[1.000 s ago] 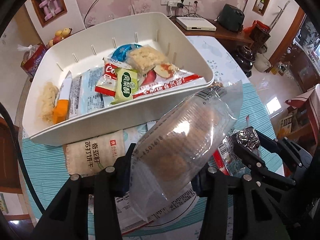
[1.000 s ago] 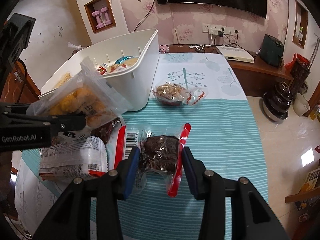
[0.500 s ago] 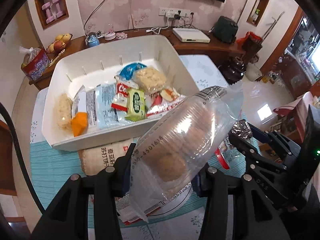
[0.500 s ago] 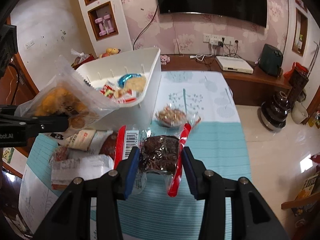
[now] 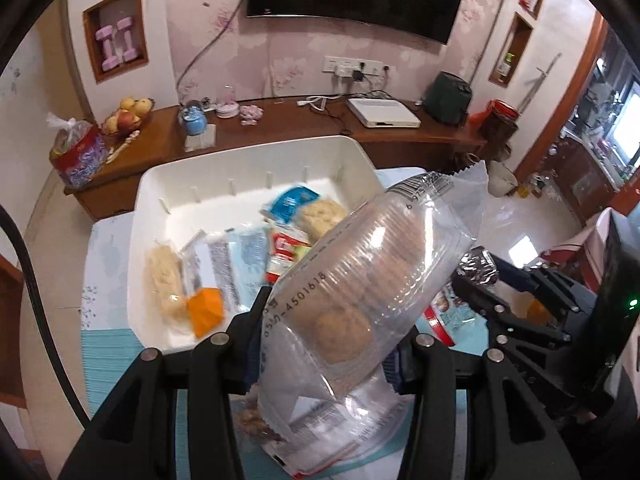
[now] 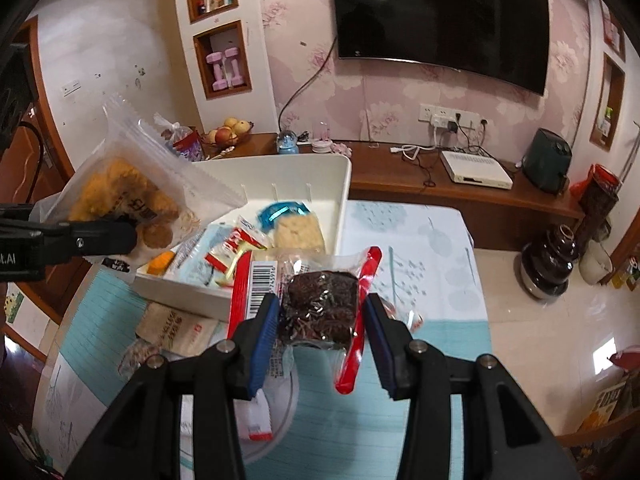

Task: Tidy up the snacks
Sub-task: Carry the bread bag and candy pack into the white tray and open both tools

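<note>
Left hand-held gripper (image 5: 326,356): black, clamped on a clear plastic pack of round brown biscuits in a ribbed tray (image 5: 360,280); the pack tilts up to the right, above the near rim of the tub.
Right hand-held gripper (image 6: 320,320): black with blue pads, gripping a clear red-edged packet of a dark brown shredded snack (image 6: 320,304), held in the air over the striped cloth.
White rectangular plastic tub (image 5: 248,164): sits on the surface, open-topped, with slotted ribs along its far wall.
Tub contents: a pale crumbly cake with an orange wrapper end (image 5: 204,312) at the left, a blue-and-white sachet (image 5: 290,202), a pale square cracker pack (image 5: 320,216), and a red-and-white sachet (image 5: 284,246) mid-tub.
Surface (image 6: 420,236): covered by a cloth, white with a leaf print at the far end and teal-striped nearer.
Loose packs: a beige printed cracker bag (image 6: 176,326) lies just in front of the tub; a small clear packet (image 6: 134,354) lies beside it.
Background: a dark curved television (image 6: 440,20) on the pink floral wall; a fruit bowl (image 6: 226,132) on the wooden sideboard.
</note>
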